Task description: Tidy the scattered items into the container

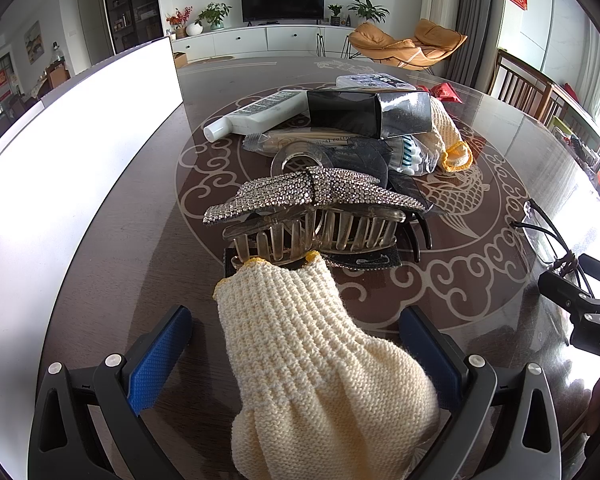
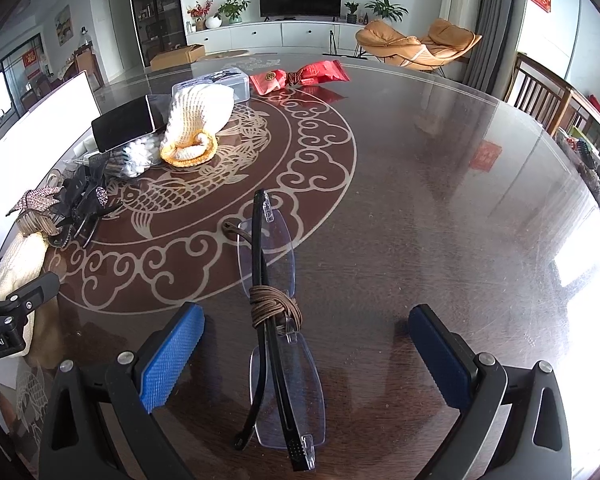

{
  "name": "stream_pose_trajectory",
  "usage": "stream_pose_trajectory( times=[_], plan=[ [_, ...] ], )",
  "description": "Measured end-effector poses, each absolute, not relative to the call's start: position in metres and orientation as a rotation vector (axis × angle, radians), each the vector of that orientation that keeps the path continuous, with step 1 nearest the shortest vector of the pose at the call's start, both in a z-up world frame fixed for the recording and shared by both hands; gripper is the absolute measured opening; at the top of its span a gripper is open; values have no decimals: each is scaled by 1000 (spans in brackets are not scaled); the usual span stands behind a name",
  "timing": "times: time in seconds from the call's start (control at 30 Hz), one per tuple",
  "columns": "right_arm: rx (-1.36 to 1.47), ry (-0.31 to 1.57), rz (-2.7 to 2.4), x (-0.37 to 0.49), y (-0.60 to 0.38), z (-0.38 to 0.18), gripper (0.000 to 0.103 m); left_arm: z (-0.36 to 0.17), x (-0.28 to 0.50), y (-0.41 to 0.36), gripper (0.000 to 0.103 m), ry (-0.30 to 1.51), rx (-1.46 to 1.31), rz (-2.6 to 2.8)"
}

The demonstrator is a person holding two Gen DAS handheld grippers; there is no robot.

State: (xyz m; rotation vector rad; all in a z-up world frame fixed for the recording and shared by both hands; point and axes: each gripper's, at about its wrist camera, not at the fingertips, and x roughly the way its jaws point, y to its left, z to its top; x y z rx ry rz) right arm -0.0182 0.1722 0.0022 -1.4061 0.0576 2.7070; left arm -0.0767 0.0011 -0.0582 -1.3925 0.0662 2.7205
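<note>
Left tool (image 1: 296,344): fingers spread wide, one each side of a cream knitted sock (image 1: 316,360) lying flat on the worktop (image 1: 132,248). I see a gap between both blue pads (image 1: 160,354) and the wool, so nothing is gripped.

Right tool (image 2: 306,344): likewise spread apart, straddling folded glasses (image 2: 276,320) whose arms are bound with brown cord (image 2: 274,306). The pads are clear of the frame, which rests on the worktop.

Landmark: the sock between the left fingers.
- Just beyond its yellow-edged cuff, touching or nearly so: a clear hair clip with a rhinestone bow (image 1: 316,200).
- Behind the clip: a pile holding a tape roll (image 1: 296,158), a packet of wooden sticks (image 1: 300,140), a bag of cotton swabs (image 1: 412,156), a white bottle (image 1: 256,114) on its side, and a black box (image 1: 364,112).
- Right of the black box: a second knitted sock (image 1: 452,144).
- Behind the pile: a clear plastic case (image 1: 376,82) and red snack packets (image 2: 300,76).
- Left of the sock: a tall white wall (image 1: 60,152), probably the container; I cannot see inside it.
- Well to the right: the glasses.
</note>
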Motion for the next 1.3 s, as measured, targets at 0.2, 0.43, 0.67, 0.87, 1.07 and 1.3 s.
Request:
stream_pose_trajectory(
  times=[0.2,0.43,0.67,0.87,1.07,1.3],
  plan=[
    [-1404,59,2705,-18,172,2,102,-58,-77,1,103,66,-1393,2720],
    [-1404,59,2705,-18,172,2,102,-58,-77,1,103,66,-1392,2720],
    [-1403,59,2705,-18,172,2,102,-56,-78,-7,103,136,-1481,2577],
    [-1406,55,2709,-19,173,1,102,-54,-64,-30,103,88,-1603,2592],
    [-1415,58,2721,-18,174,1,103,-54,-60,-23,102,111,-1568,2586],
    [-1431,-9,2790,-17,172,4,87,-41,-58,-19,41,114,-1485,2546]
  ],
)
